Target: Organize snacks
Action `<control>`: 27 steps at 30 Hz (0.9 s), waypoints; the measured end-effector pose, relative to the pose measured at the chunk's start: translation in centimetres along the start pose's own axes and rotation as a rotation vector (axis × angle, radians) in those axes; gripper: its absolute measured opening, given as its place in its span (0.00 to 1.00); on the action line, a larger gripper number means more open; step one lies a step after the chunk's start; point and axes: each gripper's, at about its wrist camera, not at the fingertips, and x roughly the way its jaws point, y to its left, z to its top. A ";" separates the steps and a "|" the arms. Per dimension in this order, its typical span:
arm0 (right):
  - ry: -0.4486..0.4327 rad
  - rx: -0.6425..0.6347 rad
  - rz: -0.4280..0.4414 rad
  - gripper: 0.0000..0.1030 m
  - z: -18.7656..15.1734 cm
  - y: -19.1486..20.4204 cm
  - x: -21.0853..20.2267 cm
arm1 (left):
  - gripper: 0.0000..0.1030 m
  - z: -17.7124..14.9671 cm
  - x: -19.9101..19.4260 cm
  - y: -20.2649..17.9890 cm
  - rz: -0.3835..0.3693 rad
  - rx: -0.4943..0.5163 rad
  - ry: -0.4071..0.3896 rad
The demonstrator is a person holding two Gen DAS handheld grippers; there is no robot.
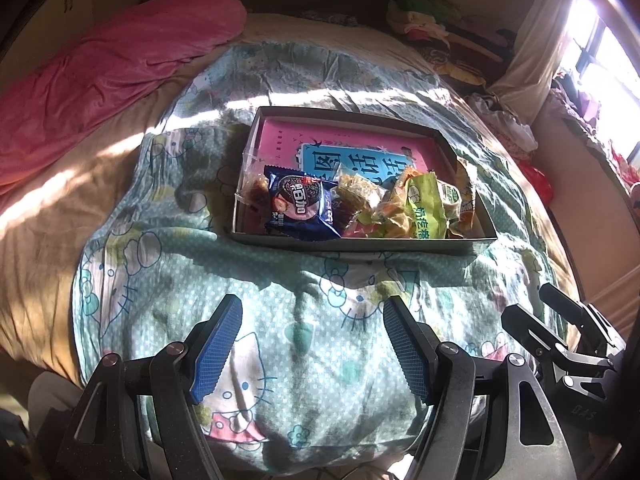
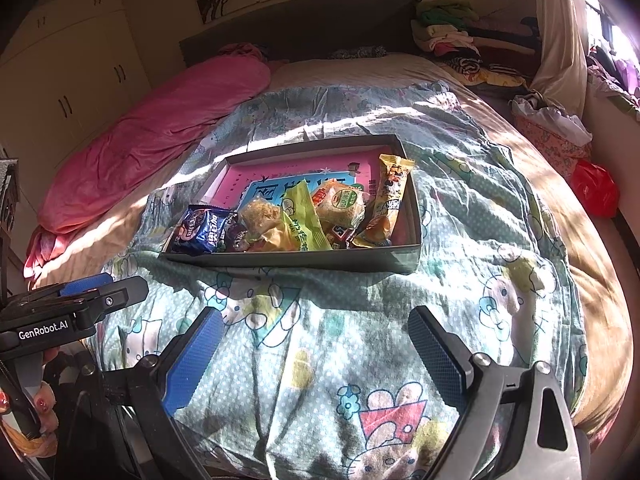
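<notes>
Both tongs hang wide open and empty at the bottom of their frames: left gripper and right gripper hover above the quilt, well apart from the snacks, holding nothing. At centre frame sits the dark shallow box, and the wrapped snacks crowd its near end: a blue cookie packet at the left, a green packet further right, and a yellow bar leaning on the right wall. They lie heaped on a pink book, probably gathered there so they stay together on the soft bed. Around it spreads the cartoon-cat quilt, with a pink blanket at upper left
</notes>
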 end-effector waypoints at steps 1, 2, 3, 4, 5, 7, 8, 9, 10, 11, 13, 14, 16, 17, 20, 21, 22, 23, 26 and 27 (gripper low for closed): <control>0.000 0.002 0.000 0.91 0.0 -0.1 0.0 | 0.73 0.0 0.0 0.0 -0.002 0.001 0.000; 0.000 0.004 -0.001 0.91 0.0 -0.1 0.0 | 0.73 0.0 0.0 -0.1 -0.002 0.003 0.001; 0.000 0.007 -0.002 0.91 0.0 -0.2 0.0 | 0.73 0.0 0.0 -0.2 0.000 0.006 0.002; 0.001 0.009 -0.002 0.91 0.0 -0.3 0.0 | 0.73 0.0 0.0 -0.2 0.003 0.007 0.001; 0.001 0.010 -0.004 0.91 0.0 -0.3 0.1 | 0.73 0.0 0.0 -0.3 0.003 0.009 0.001; 0.004 0.011 -0.005 0.91 -0.1 -0.4 0.1 | 0.73 -0.1 0.0 -0.3 0.004 0.011 0.003; 0.005 0.011 -0.005 0.91 -0.2 -0.4 0.1 | 0.73 -0.1 0.0 -0.3 0.005 0.010 0.004; 0.006 0.010 -0.005 0.91 -0.2 -0.4 0.1 | 0.73 -0.1 0.0 -0.2 0.008 0.010 0.006; 0.006 0.010 -0.005 0.91 -0.2 -0.4 0.1 | 0.73 -0.1 0.0 -0.2 0.011 0.011 0.007; 0.006 0.010 -0.005 0.91 -0.2 -0.4 0.1 | 0.73 -0.1 0.1 -0.2 0.014 0.012 0.009; 0.006 0.010 -0.005 0.91 -0.2 -0.4 0.2 | 0.73 -0.1 0.1 -0.2 0.020 0.012 0.007; 0.006 0.010 -0.005 0.91 -0.2 -0.4 0.2 | 0.73 -0.1 0.1 -0.1 0.024 0.013 0.007; 0.010 0.010 -0.005 0.91 -0.3 -0.5 0.3 | 0.73 -0.2 0.1 -0.2 0.033 0.018 0.008; 0.011 0.010 -0.005 0.91 -0.3 -0.5 0.3 | 0.73 -0.2 0.1 -0.2 0.040 0.022 0.006; 0.012 0.010 -0.005 0.91 -0.3 -0.5 0.4 | 0.73 -0.2 0.2 -0.2 0.059 0.034 0.003; 0.012 0.010 -0.005 0.91 -0.3 -0.5 0.4 | 0.73 -0.3 0.2 -0.2 0.065 0.037 0.005; 0.014 0.010 -0.005 0.91 -0.3 -0.5 0.5 | 0.73 -0.3 0.3 -0.3 0.068 0.039 0.005; 0.015 0.010 -0.006 0.91 -0.4 -0.6 0.6 | 0.73 -0.3 0.3 -0.3 0.071 0.041 0.006; 0.020 0.016 -0.008 0.91 -0.4 -0.8 0.9 | 0.73 -0.4 0.4 -0.1 0.076 0.033 0.000; 0.021 0.019 -0.009 0.91 -0.5 -0.9 0.9 | 0.73 -0.4 0.5 0.1 0.069 0.026 0.001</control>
